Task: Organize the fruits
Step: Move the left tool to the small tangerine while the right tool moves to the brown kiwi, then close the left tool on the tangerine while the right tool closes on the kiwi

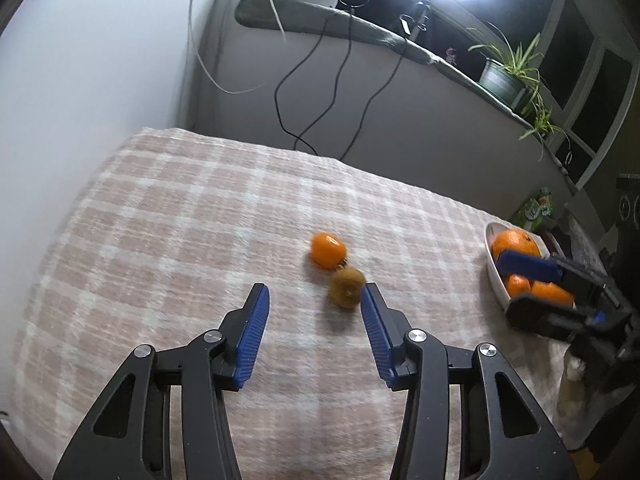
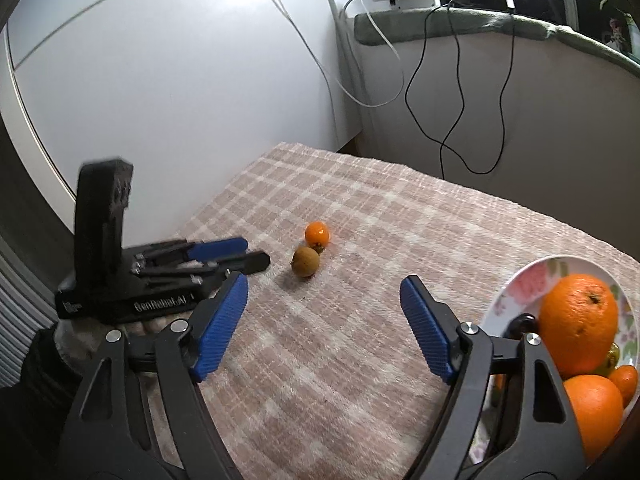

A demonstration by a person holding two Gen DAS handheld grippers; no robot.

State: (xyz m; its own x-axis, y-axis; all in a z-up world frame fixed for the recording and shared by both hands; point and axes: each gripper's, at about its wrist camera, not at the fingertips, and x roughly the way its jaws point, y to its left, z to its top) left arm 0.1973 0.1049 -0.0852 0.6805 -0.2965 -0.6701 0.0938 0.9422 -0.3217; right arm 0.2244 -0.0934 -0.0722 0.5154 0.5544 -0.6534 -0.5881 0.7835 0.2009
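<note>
Left claw angled downward, blue pads parted with nothing pinched; right claw likewise tilted down, jaws spread wider, empty

On the bench, mid-cloth, lie two loose fruits: one small orange and one kiwi. At its right edge, one bowl shows three oranges; its other fruit is partly hidden. Two tools are in view.
</note>
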